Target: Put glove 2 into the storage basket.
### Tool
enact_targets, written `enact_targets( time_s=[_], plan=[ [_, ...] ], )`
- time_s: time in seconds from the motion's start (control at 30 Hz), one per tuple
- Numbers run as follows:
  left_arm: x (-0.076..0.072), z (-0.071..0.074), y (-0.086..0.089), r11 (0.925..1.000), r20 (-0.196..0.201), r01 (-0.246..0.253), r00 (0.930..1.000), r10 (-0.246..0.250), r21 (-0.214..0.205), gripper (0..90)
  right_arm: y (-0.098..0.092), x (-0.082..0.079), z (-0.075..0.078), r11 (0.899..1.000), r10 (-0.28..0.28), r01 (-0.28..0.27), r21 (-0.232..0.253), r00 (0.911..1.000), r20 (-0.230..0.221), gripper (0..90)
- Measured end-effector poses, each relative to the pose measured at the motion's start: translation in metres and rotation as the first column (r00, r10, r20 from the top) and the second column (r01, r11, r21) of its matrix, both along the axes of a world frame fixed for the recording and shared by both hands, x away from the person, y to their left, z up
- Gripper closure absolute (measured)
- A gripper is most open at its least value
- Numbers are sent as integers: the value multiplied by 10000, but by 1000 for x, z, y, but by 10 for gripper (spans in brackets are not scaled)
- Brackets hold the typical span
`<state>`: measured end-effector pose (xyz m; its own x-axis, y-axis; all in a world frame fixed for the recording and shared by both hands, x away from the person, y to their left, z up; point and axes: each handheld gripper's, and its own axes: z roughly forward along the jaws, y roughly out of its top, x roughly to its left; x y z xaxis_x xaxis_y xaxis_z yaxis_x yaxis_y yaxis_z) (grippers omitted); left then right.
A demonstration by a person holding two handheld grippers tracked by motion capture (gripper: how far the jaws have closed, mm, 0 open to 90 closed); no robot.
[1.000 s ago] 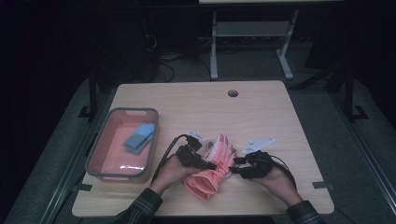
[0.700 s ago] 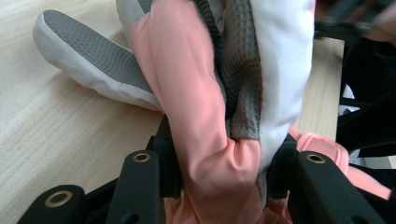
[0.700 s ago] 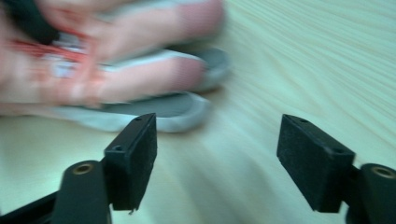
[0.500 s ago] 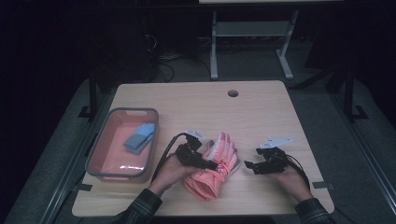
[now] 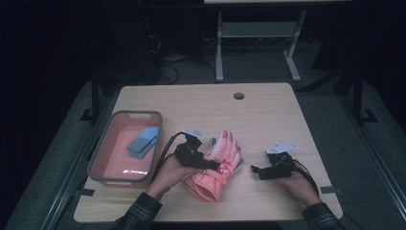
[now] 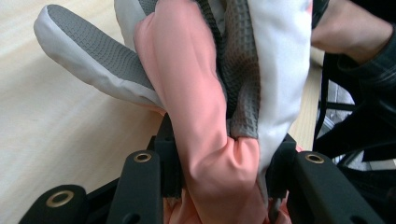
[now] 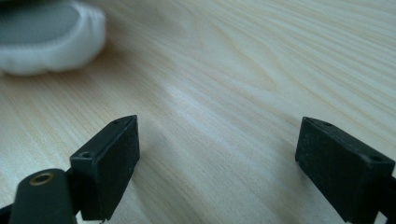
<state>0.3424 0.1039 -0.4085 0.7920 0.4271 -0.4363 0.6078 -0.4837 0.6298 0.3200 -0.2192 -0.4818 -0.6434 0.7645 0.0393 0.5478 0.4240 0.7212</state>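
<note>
Currently the left gripper (image 5: 207, 164) is clamped on the padded salmon-pink and grey winter glove (image 5: 218, 165), which lies on the light wooden table (image 5: 191, 103) near its front edge, between the two hands. In the left gripper view the two black jaws press a bunched fold of the glove (image 6: 219, 140) from both sides, pink shell fabric on one side and white and grey textured palm fabric on the other. The long axis of the glove runs from its cuff, nearest the person, diagonally away toward the fingertips, which point to the far side of the table. The right gripper (image 5: 256, 171) rests just to the right of the glove and apart from it; its jaws have just been opening and now stand spread wide with nothing between them, bare table (image 7: 224, 84) showing in the gap. In the right gripper view a white-edged part of the glove (image 7: 51, 39) lies ahead and to the left of those jaws. The left hand is therefore the nearer one and already has hold. A grey-rimmed pink plastic bin (image 5: 103, 158) containing a folded blue cloth (image 5: 142, 141) sits at the left of the table, on the left gripper's side, so any transfer there would probably fall to the left hand.
</note>
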Motion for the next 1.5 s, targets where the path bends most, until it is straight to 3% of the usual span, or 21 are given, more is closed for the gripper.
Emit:
enact_targets(
  time_s=[0.47,0.87,1.2,1.5],
  plan=[
    [12,42,34,9964,468,-775,9958,791,-342,589,0,0,0,10000,9,-9,10,10000,7,126],
    [17,72,69,9905,741,-1367,9877,1375,-156,587,0,0,0,10000,8,-8,14,10000,7,126],
    [20,88,101,9804,910,-1969,9764,1957,52,587,0,0,0,10000,11,-11,12,10000,12,126],
    [23,95,131,9649,1041,-2623,9601,2594,142,586,0,0,0,10000,11,-11,12,10000,11,126]
  ],
)
